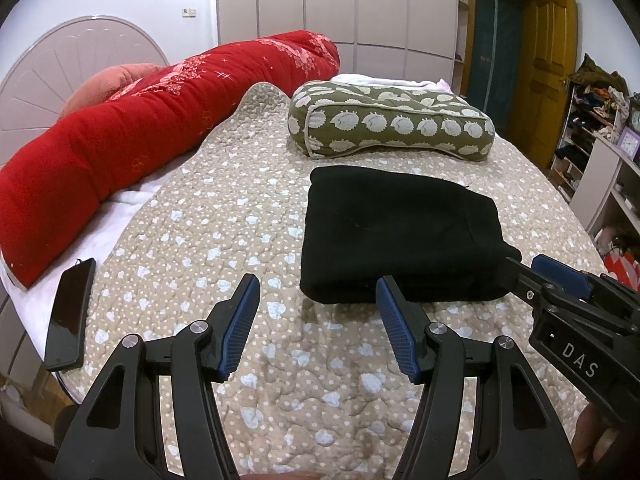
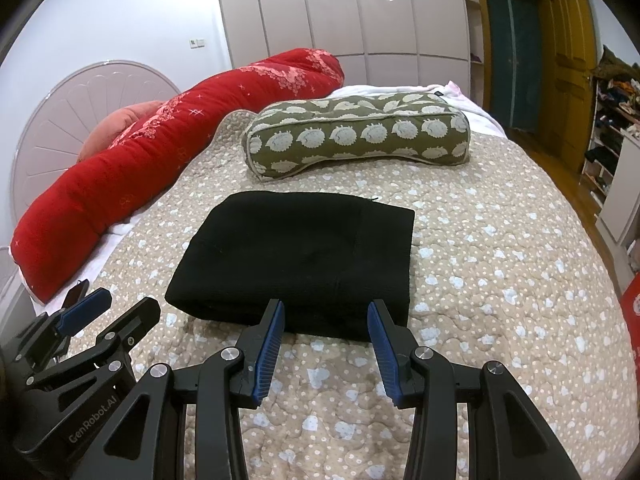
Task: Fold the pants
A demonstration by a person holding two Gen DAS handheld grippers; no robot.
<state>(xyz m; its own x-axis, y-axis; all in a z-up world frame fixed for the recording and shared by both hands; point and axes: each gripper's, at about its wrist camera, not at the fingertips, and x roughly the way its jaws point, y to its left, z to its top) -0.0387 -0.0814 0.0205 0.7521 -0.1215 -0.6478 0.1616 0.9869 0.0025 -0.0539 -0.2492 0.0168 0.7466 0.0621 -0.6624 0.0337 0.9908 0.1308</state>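
Note:
Black pants (image 1: 400,236) lie folded into a thick rectangle on the beige quilted bedspread (image 1: 224,216); they also fill the middle of the right wrist view, pants (image 2: 300,256). My left gripper (image 1: 318,286) hovers open just short of the bundle's near left corner, nothing between its blue pads. My right gripper (image 2: 326,310) is open too, its fingertips at the bundle's near edge, the pads not pressing the cloth. Each gripper shows in the other's view: the right gripper (image 1: 560,280) at the bundle's right corner, the left gripper (image 2: 120,304) at lower left.
A green patterned cushion (image 1: 392,124) lies behind the pants. A long red bolster (image 1: 132,140) runs along the left side by the headboard. A dark phone (image 1: 70,314) rests at the bed's left edge. Wardrobes, a yellow door and shelves (image 1: 596,128) stand beyond.

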